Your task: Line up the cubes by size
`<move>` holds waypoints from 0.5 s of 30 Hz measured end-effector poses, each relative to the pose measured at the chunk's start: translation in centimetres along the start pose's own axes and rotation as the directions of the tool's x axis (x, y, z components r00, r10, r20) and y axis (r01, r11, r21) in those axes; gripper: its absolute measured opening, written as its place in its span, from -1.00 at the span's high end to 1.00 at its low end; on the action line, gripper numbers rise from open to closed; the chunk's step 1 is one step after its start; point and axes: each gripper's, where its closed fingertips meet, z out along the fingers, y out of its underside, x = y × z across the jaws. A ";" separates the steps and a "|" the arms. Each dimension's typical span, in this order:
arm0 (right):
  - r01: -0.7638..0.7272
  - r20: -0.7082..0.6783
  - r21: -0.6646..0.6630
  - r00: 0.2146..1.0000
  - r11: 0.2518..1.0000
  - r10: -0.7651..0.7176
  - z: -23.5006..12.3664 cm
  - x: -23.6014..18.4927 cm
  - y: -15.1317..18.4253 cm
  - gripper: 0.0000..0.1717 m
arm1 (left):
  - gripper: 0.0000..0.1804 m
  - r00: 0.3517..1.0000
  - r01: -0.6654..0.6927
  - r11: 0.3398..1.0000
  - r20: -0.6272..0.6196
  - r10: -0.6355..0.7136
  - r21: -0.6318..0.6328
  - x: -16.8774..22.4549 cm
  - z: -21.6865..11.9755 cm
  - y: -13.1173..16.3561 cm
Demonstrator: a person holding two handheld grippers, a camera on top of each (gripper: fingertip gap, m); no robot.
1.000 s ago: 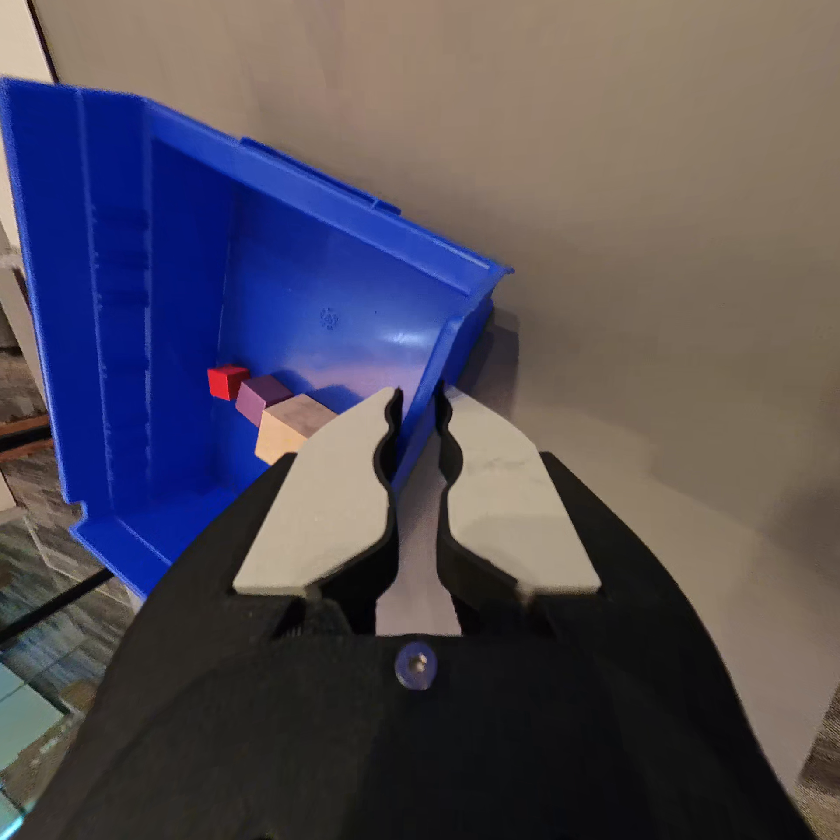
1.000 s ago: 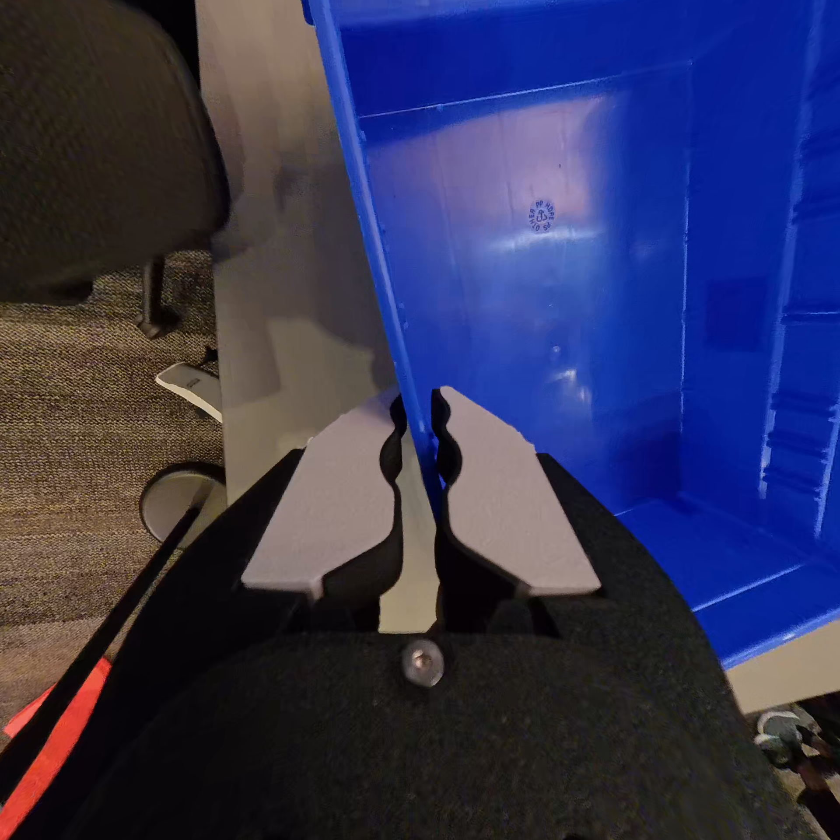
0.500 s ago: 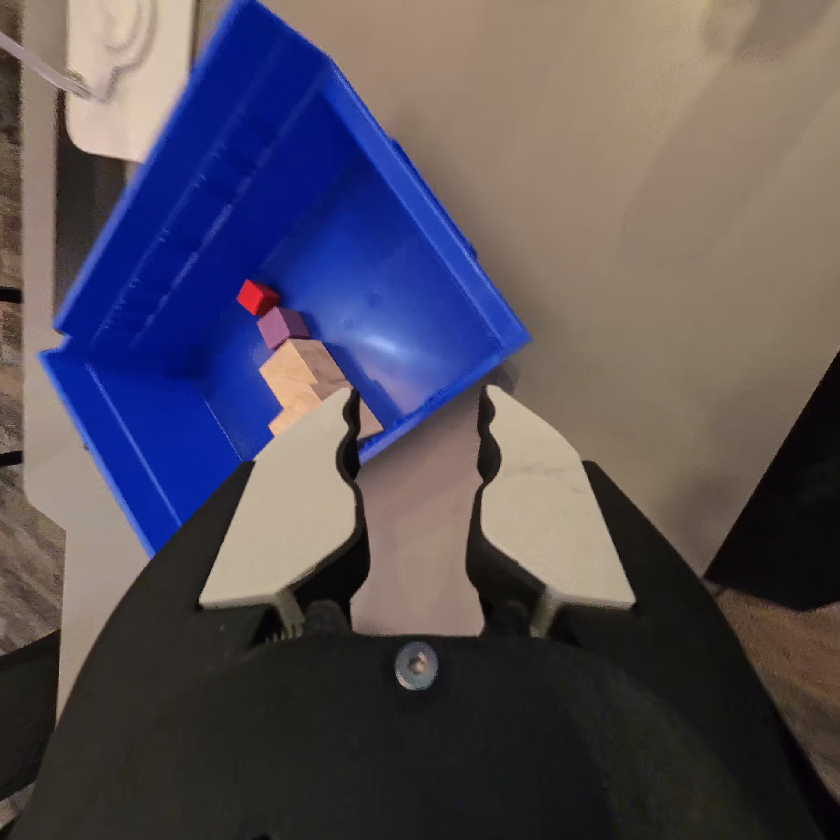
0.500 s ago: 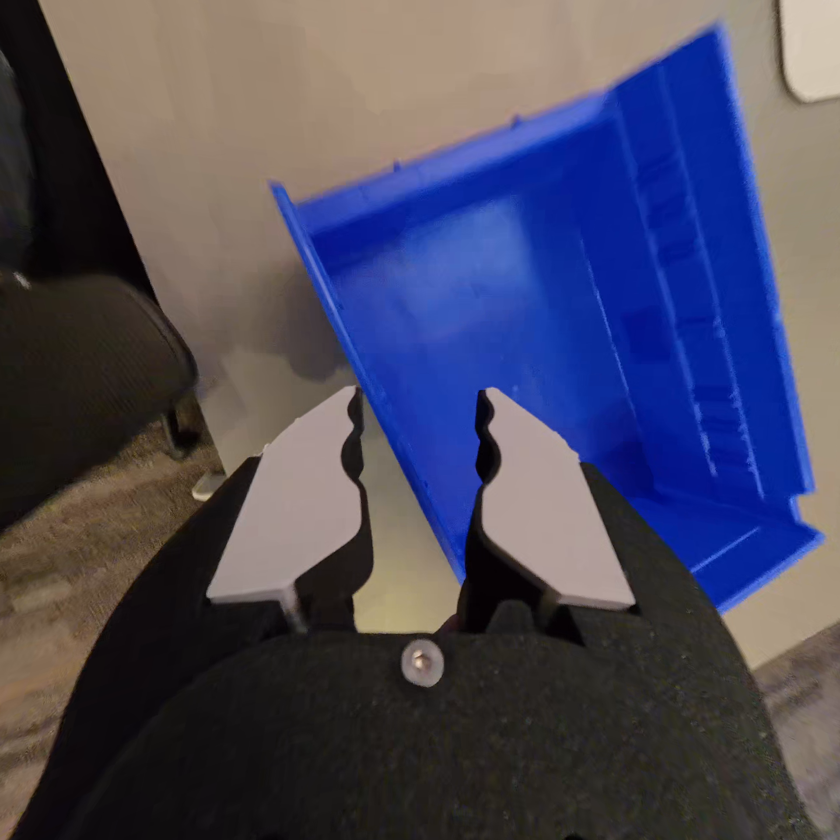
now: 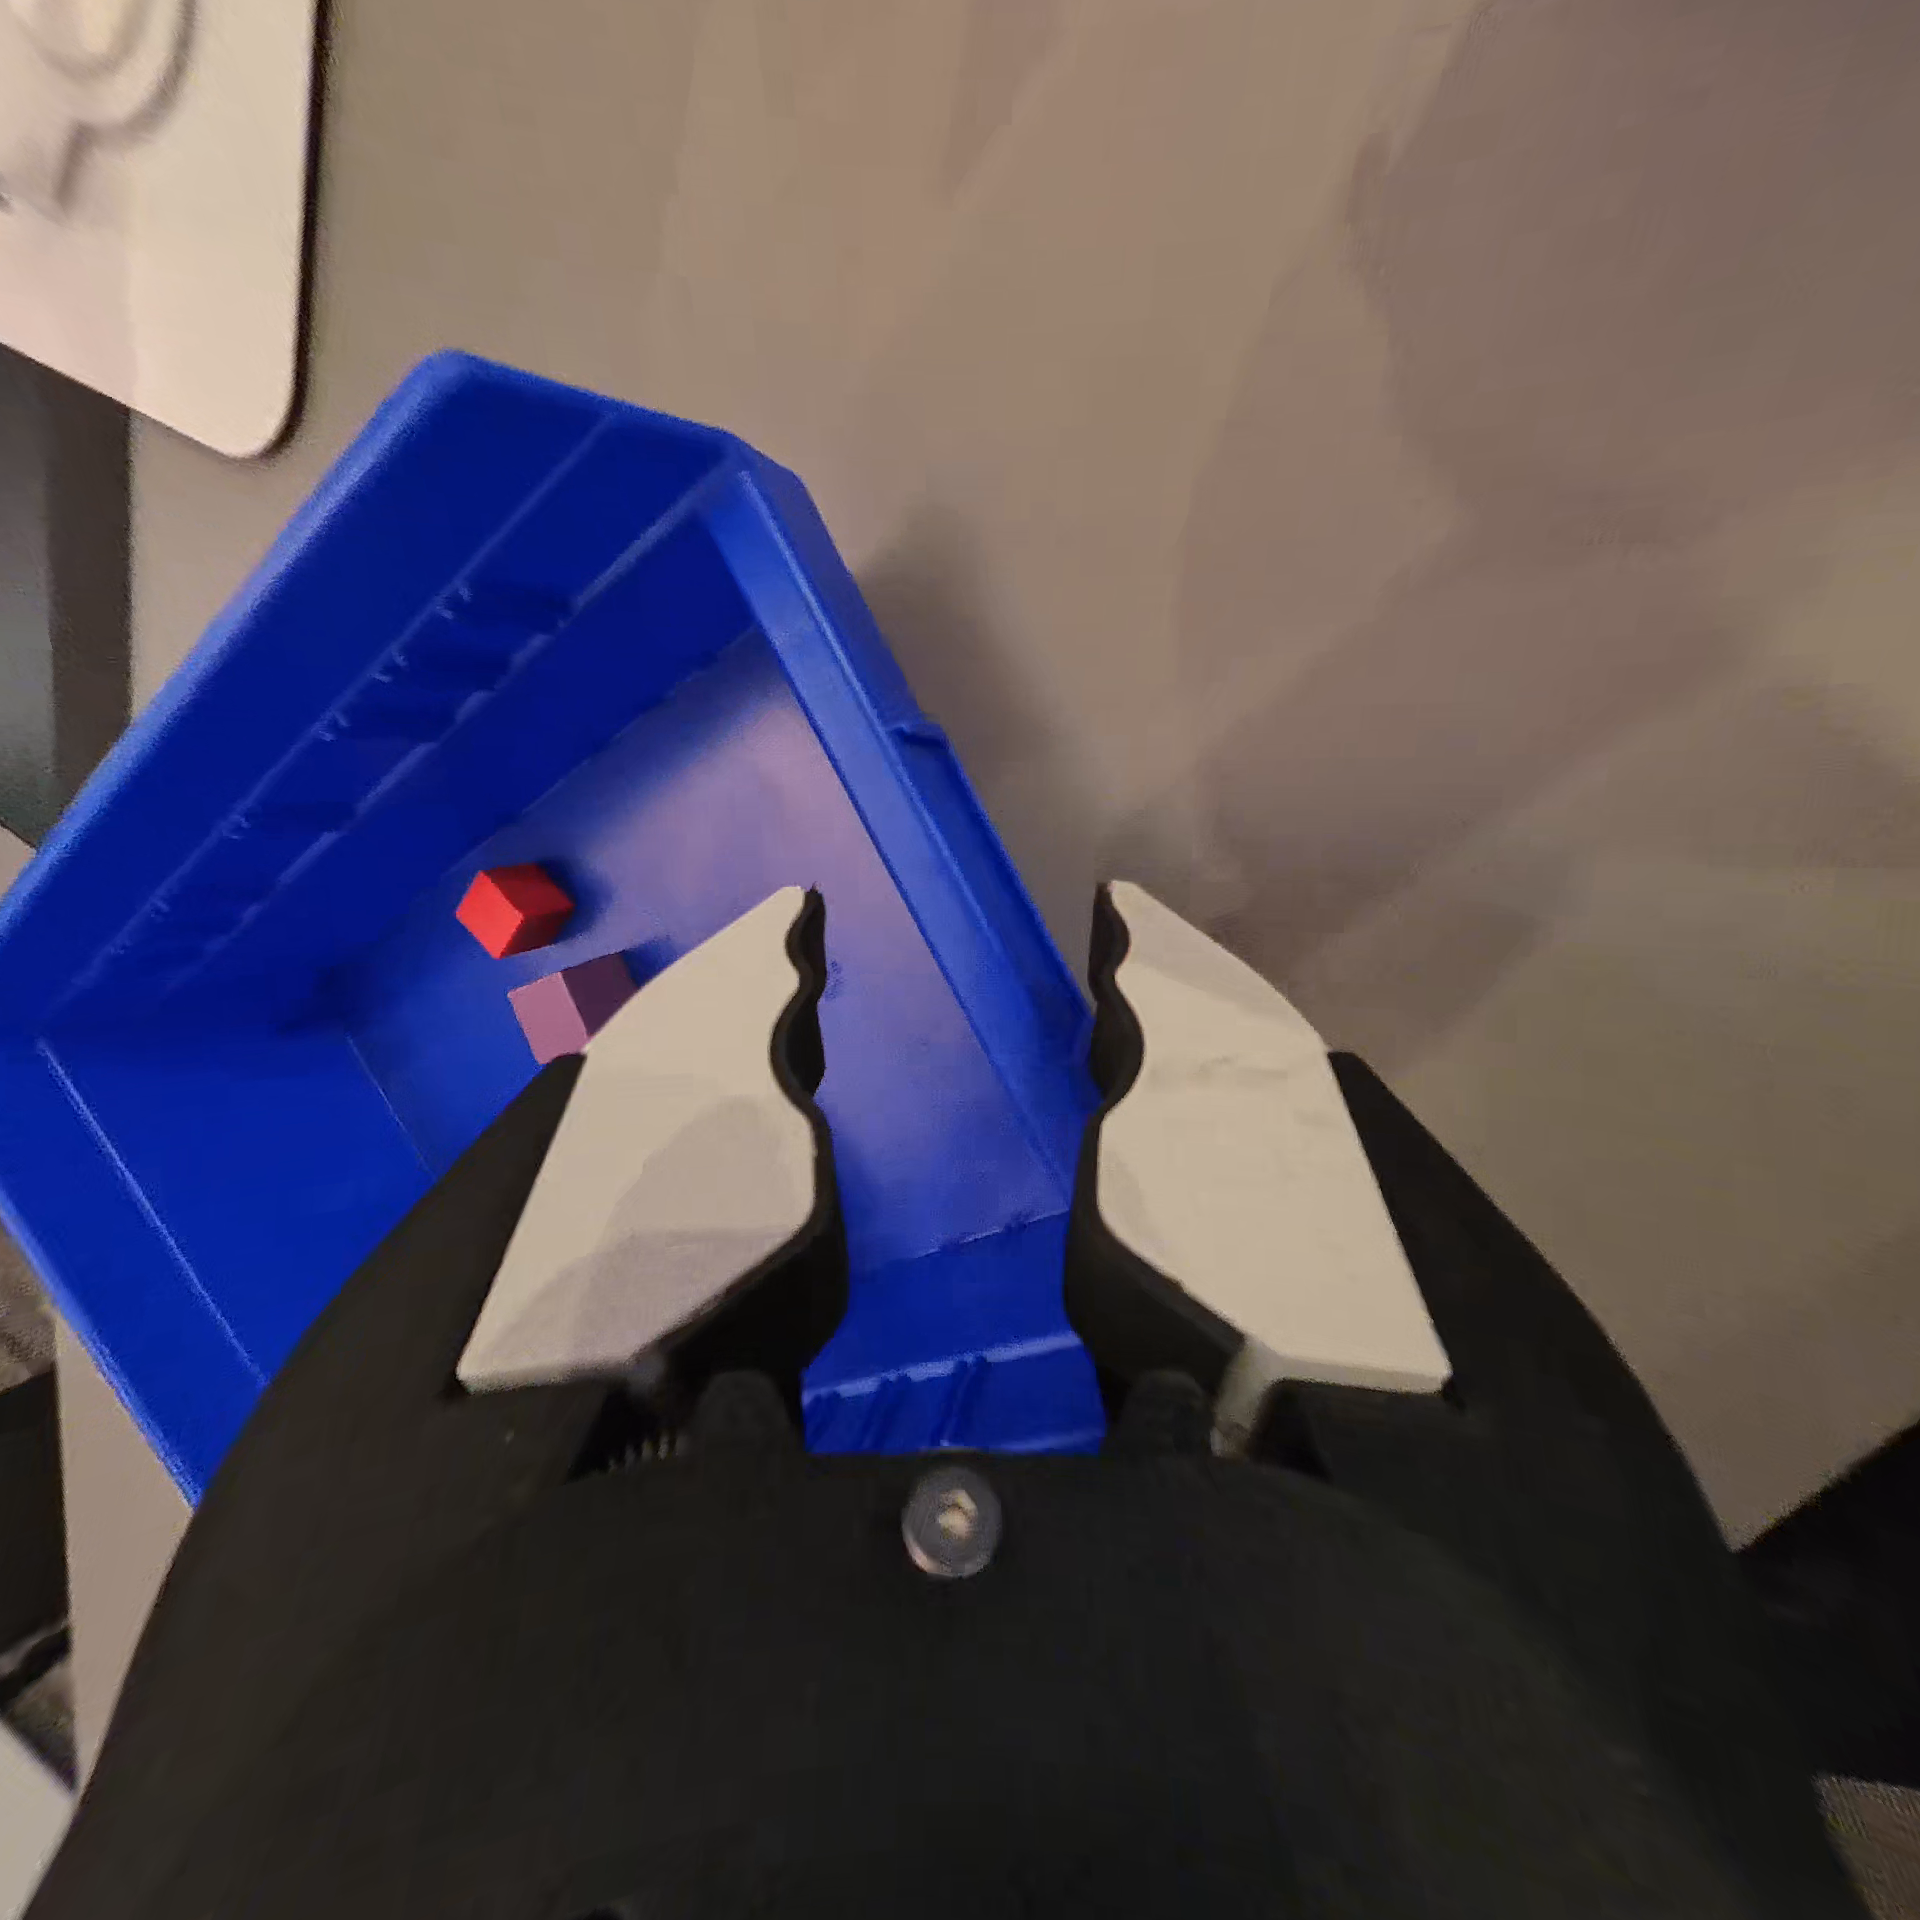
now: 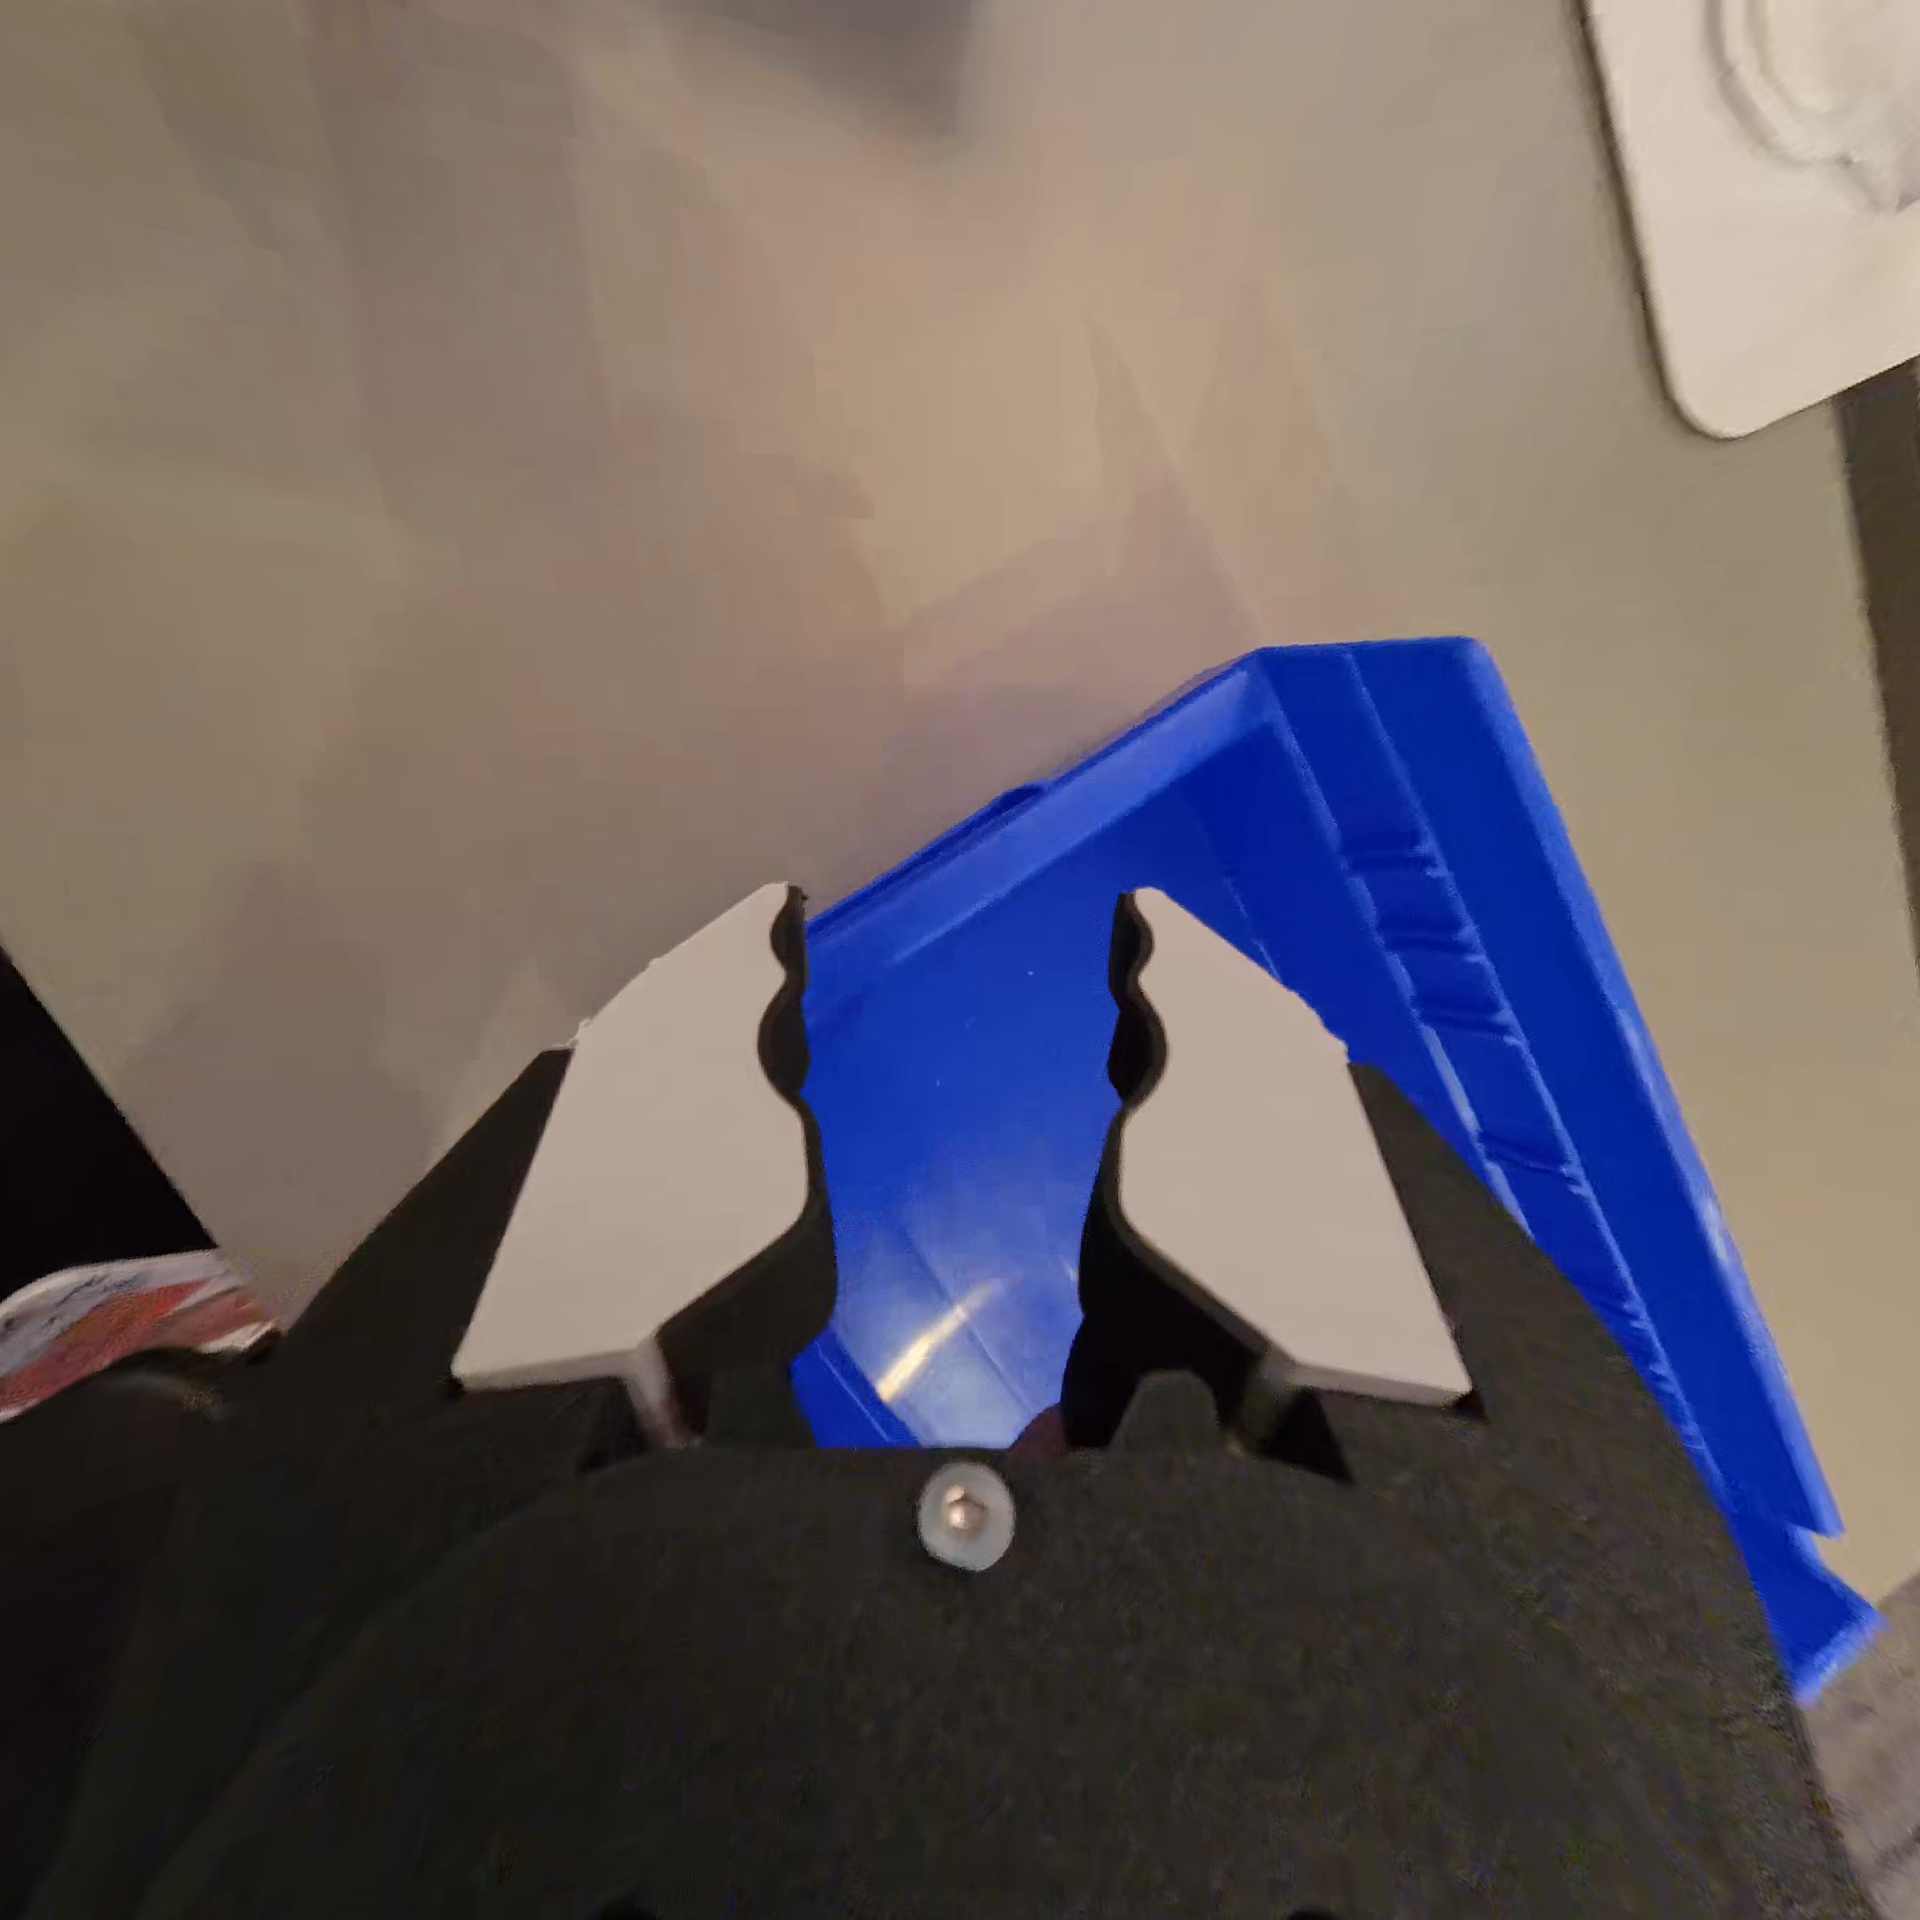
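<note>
A blue bin (image 5: 312,790) stands on the grey table. Inside it a small red cube (image 5: 512,907) and a larger purple cube (image 5: 566,1006) lie in a row; my left finger hides whatever lies beyond the purple cube. My left gripper (image 5: 951,914) is open and empty above the bin's near right wall. In the right wrist view the same bin (image 6: 1455,935) shows with no cube in sight. My right gripper (image 6: 961,914) is open and empty above the bin's floor.
A white pad (image 5: 156,208) lies on the table beyond the bin and shows in the right wrist view (image 6: 1766,208) too. A red and white object (image 6: 114,1320) sits at the left edge. The grey table top (image 5: 1351,416) stretches to the right. The grippers' ends are close to 25 cm from one another. From my left tips it is roughly 12 cm to the larger purple cube (image 5: 566,1006); from my right, 35 cm.
Both grippers were shut on the bin's walls a second ago. They have opened, let go and pulled back and up. The bin now stands on the table, farther from both cameras.
</note>
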 end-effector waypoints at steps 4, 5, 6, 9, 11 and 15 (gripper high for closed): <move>-0.045 0.011 -0.098 0.999 0.994 0.046 3.0 0.3 1.0 0.34 | 0.40 1.000 -0.001 0.993 0.030 0.005 -0.117 -0.9 1.6 1.1; -0.043 0.018 -0.110 0.999 0.993 0.046 3.4 0.1 1.2 0.34 | 0.41 1.000 -0.001 0.992 0.019 0.003 -0.127 -0.8 1.9 1.3; -0.046 0.035 -0.115 0.998 0.992 0.050 3.8 -0.2 1.3 0.36 | 0.41 1.000 0.000 0.990 -0.005 0.000 -0.141 -0.5 2.3 1.5; -0.032 0.035 -0.123 0.999 0.992 0.037 4.2 -0.3 1.3 0.42 | 0.46 0.999 -0.037 0.977 -0.034 0.031 -0.209 0.0 3.7 2.7; -0.023 0.020 -0.141 0.999 0.990 0.026 4.2 0.0 1.5 0.52 | 0.49 0.996 -0.045 0.973 -0.083 0.027 -0.226 0.8 4.1 2.9; 0.005 0.035 -0.185 0.999 0.983 0.002 4.8 -0.2 2.3 0.47 | 0.50 0.996 -0.049 0.970 -0.079 0.031 -0.240 0.8 4.2 3.0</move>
